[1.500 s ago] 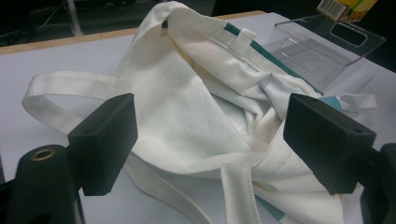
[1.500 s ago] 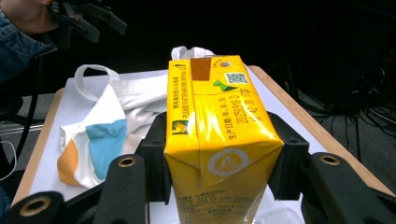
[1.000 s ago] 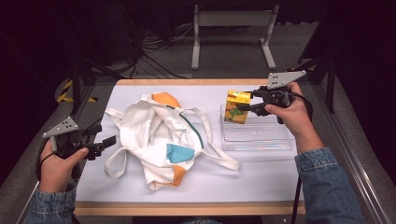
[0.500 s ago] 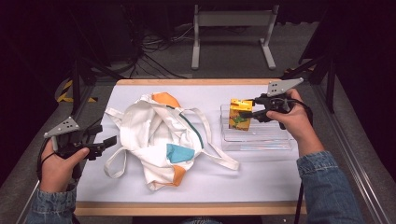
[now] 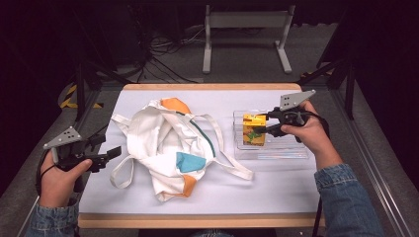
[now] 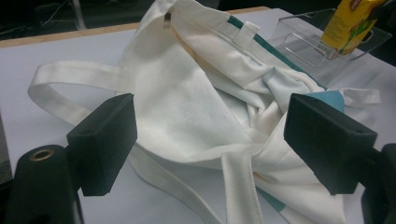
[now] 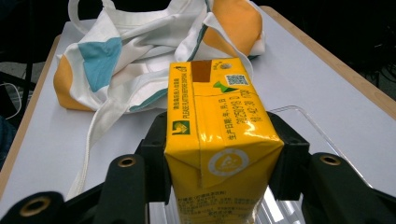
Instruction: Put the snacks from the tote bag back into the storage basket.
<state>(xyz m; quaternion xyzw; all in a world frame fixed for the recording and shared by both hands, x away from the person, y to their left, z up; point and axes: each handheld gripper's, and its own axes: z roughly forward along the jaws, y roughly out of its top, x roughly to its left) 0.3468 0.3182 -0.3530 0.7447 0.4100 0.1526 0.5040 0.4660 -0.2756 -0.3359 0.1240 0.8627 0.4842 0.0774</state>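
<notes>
My right gripper (image 5: 262, 123) is shut on a yellow drink carton (image 5: 253, 130), its pads pressed on both sides of the carton (image 7: 219, 140). The carton stands upright in the left part of a clear plastic tray (image 5: 286, 148) on the table's right half. A white cloth tote bag (image 5: 170, 143) with orange and teal patches lies crumpled at mid-table. My left gripper (image 5: 114, 154) is at the table's left edge, open, with its jaws pointing at the bag (image 6: 201, 93) and nothing between them. The carton (image 6: 352, 25) and tray (image 6: 313, 44) are seen beyond the bag.
The white table top (image 5: 296, 187) has a wooden rim (image 5: 207, 220). The bag's straps (image 5: 232, 165) trail toward the tray and toward the left. Behind the table stand a metal frame (image 5: 247, 34) and loose cables (image 5: 163, 64) on the floor.
My right gripper has come down with the carton, from above the tray's left end into the tray. The left gripper and the bag have stayed where they were.
</notes>
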